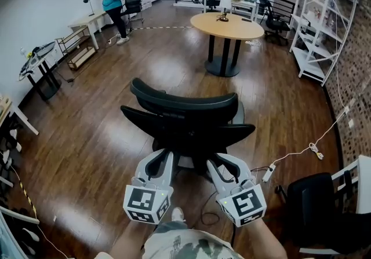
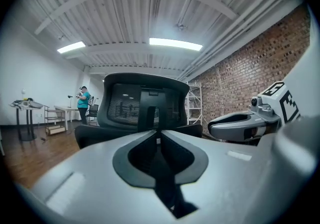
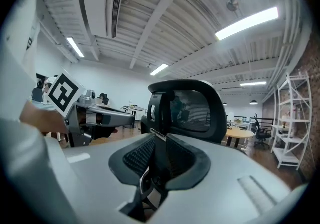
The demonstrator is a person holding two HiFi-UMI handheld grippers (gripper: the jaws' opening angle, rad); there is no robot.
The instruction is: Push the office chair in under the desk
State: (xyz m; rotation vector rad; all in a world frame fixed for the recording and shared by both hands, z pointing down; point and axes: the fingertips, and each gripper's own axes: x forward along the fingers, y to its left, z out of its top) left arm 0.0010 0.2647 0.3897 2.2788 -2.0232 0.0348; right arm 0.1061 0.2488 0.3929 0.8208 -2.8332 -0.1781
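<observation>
- The office chair (image 1: 185,116), black with a mesh back and headrest, stands on open floor straight in front of the person. Its back is turned to them, and it is not under any desk.
- The left gripper (image 2: 159,135), grey with a marker cube, has its jaws closed tip to tip and holds nothing. The tips lie at the lower edge of the chair's back; I cannot tell whether they touch it.
- The right gripper (image 3: 159,137) is just beside the left one and points at the same back. Its jaws are parted by a thin slit, with nothing between the pads.
- A thin white cable (image 1: 293,153) trails over the floor near the right of the chair's base.
- A second black chair (image 1: 316,205) stands beside the corner of a white desk (image 1: 359,179) at the lower right edge.
- The dark wood plank floor (image 1: 116,124) lies bare and wide to the chair's left and ahead of it.
- A round wooden table (image 1: 227,26) on a black pedestal stands well beyond the chair, slightly right, with broad floor between them.
- A white metal shelf rack (image 1: 313,32) lines the brick wall on the right.
- Far left, a person in a teal top (image 1: 113,0) stands by a long white table (image 1: 87,20) along the wall.
</observation>
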